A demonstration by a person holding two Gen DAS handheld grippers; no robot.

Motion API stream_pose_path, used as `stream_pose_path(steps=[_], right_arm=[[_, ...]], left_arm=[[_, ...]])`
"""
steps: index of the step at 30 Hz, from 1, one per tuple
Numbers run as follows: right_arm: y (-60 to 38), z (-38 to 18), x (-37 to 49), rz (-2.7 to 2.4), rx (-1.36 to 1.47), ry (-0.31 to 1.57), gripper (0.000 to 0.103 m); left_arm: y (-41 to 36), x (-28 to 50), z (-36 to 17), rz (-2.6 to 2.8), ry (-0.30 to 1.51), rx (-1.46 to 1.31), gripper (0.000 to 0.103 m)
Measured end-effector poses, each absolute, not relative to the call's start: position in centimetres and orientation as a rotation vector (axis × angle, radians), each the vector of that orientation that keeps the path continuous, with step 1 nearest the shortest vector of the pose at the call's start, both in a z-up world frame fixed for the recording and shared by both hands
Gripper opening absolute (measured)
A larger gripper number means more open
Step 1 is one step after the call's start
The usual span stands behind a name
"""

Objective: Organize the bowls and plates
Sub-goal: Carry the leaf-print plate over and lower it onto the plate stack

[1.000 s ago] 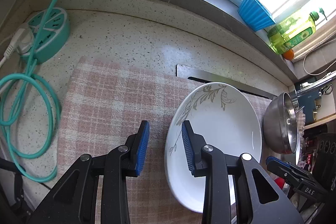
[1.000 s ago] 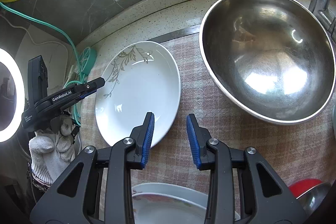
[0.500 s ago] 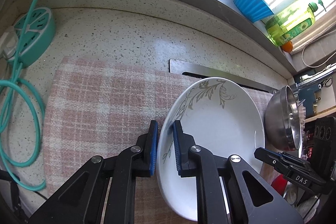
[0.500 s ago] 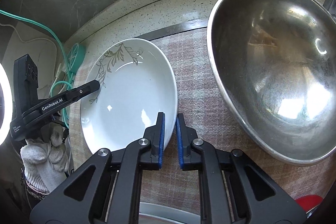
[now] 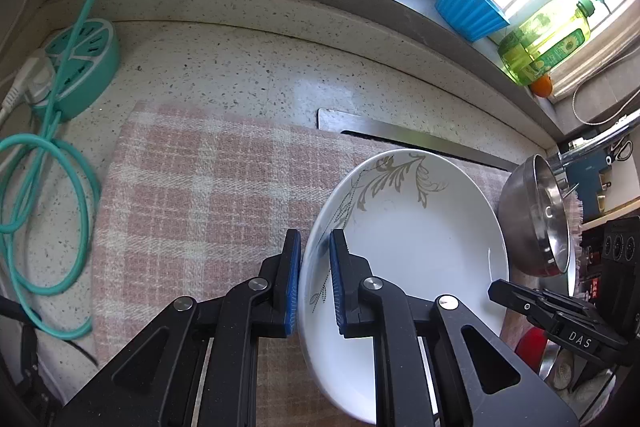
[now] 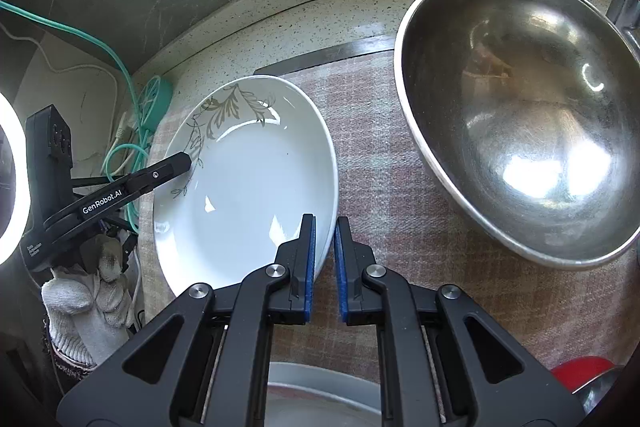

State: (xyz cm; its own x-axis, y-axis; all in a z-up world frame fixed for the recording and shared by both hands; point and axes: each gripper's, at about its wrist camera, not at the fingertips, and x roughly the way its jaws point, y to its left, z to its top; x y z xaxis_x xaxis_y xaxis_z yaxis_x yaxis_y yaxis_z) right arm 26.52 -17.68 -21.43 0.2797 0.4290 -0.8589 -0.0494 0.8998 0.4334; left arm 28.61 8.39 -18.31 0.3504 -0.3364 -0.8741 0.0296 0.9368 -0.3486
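White ceramic plate with grey leaf print (image 5: pixel 408 243): left gripper (image 5: pixel 314 279) clamped on 9 o'clock rim, right gripper (image 6: pixel 324 259) clamped on 3 o'clock rim; large steel bowl (image 6: pixel 520 115) beside.

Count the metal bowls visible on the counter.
1: the large steel bowl sits on the checked cloth, right of the white leaf-patterned plate. A metallic rim at the lower right corner may be another.

A home kitchen: a speckled stone countertop (image 5: pixel 248 67) runs under a bright window, with a bottle of cooking oil (image 5: pixel 548 41) on the sill. A white plate (image 6: pixel 248 187) and a steel mixing bowl (image 6: pixel 520 115) sit on a pink checked cloth (image 5: pixel 192 195) beside a teal power strip (image 5: pixel 80 71)
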Motion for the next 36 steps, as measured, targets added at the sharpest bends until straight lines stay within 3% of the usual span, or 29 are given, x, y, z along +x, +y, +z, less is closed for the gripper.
stream_pose_path(steps=[19, 36], right_arm=[[-20.5, -17.1, 18.1, 0.448, 0.341, 1.215, 0.009], [-25.2, -18.6, 10.2, 0.461, 0.334, 1.273, 0.009]], left_arm=[[6.7, 18.7, -13.1, -0.263, 1.086, -0.318, 0.013], [2.3, 11.0, -14.0, -0.292, 1.115, -0.308, 0.013]])
